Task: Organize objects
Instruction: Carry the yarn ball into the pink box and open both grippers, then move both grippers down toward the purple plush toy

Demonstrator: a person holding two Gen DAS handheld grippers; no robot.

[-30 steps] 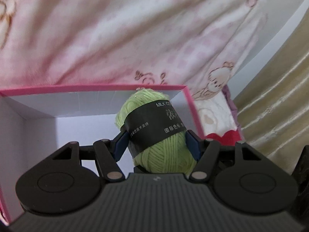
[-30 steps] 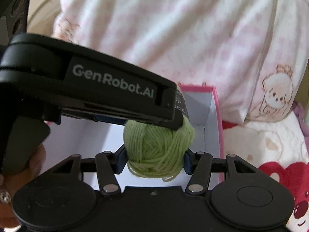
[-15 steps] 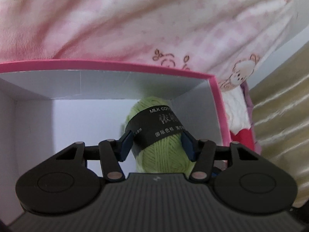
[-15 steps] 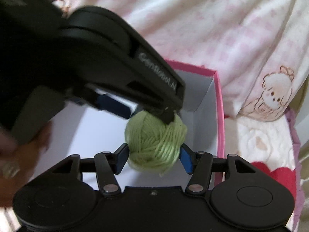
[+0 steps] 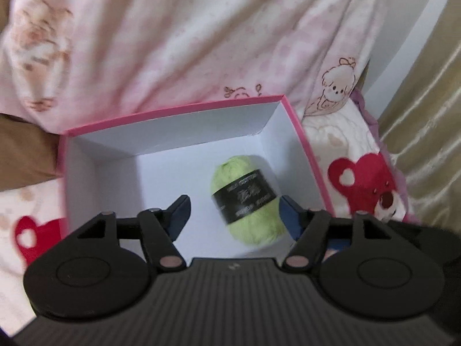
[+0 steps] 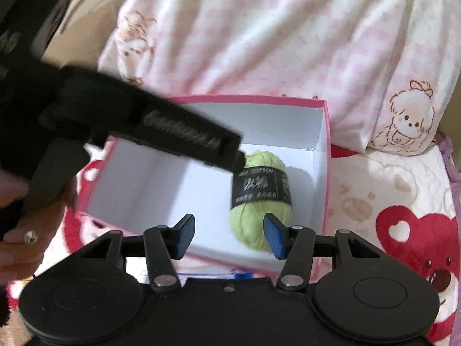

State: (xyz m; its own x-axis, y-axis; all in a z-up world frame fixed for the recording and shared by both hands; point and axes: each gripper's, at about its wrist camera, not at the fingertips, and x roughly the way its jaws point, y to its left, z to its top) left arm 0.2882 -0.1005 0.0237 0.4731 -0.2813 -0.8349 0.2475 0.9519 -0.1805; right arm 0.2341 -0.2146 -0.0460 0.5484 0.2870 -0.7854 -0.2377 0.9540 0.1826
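Observation:
A light green yarn ball [image 5: 247,201] with a black paper band lies on the white floor of a pink-rimmed box [image 5: 173,112], toward its right wall. It also shows in the right wrist view [image 6: 260,199], inside the same box [image 6: 325,155]. My left gripper [image 5: 234,214] is open and empty, raised above the box with the yarn between and beyond its blue pads. My right gripper [image 6: 229,235] is open and empty over the box's near edge. The left gripper's black body [image 6: 138,121] crosses the right wrist view above the box.
The box rests on a quilt printed with red bears [image 6: 429,248] and hearts. A person in pale pink pyjamas [image 5: 201,34] sits close behind the box. A gold curtain [image 5: 432,132] hangs at the right. A hand [image 6: 17,242] holds the left gripper's handle.
Both grippers were shut on the yarn ball over the box. Both have opened and pulled back upward, and the yarn now lies loose on the box floor.

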